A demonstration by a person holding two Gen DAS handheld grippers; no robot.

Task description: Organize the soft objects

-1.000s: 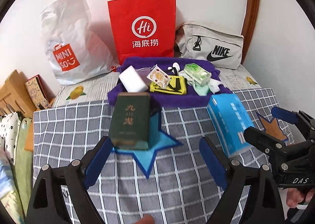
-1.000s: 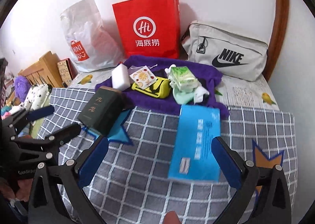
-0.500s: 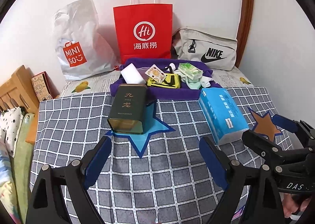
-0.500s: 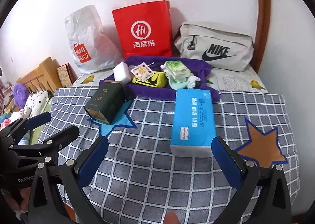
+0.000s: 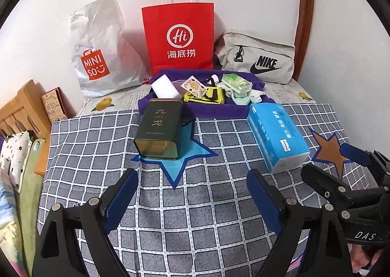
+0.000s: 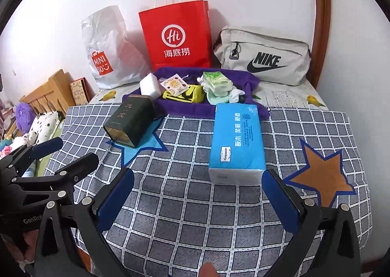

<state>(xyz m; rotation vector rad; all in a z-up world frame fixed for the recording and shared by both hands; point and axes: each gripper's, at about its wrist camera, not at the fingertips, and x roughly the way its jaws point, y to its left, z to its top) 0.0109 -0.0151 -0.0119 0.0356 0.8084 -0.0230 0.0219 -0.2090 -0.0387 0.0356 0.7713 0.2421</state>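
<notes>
A blue tissue pack [image 5: 275, 135] [image 6: 237, 140] lies on the checked cloth [image 5: 195, 204], just beyond my right gripper [image 6: 198, 177], which stands open and empty. To its left a dark green tin [image 5: 158, 130] [image 6: 131, 121] lies on its side over a blue star patch. My left gripper [image 5: 192, 179] is open and empty, short of the tin. Behind both, a purple towel [image 5: 214, 109] carries a white sponge block [image 5: 164, 87], an orange-print packet [image 5: 195, 87], a yellow pouch [image 5: 207, 95], a green tissue pack [image 5: 237, 82] and pale socks [image 5: 246, 99].
Against the wall stand a white plastic bag [image 5: 100, 50], a red paper bag [image 5: 179, 38] and a grey Nike bag [image 5: 258, 60]. A wooden headboard [image 5: 22, 109] and patterned bedding [image 5: 17, 155] lie at the left. The bed edge drops off at the right.
Both grippers have drawn back from the tin and the blue tissue pack, which now look smaller and farther off. Both stayed open and empty.
</notes>
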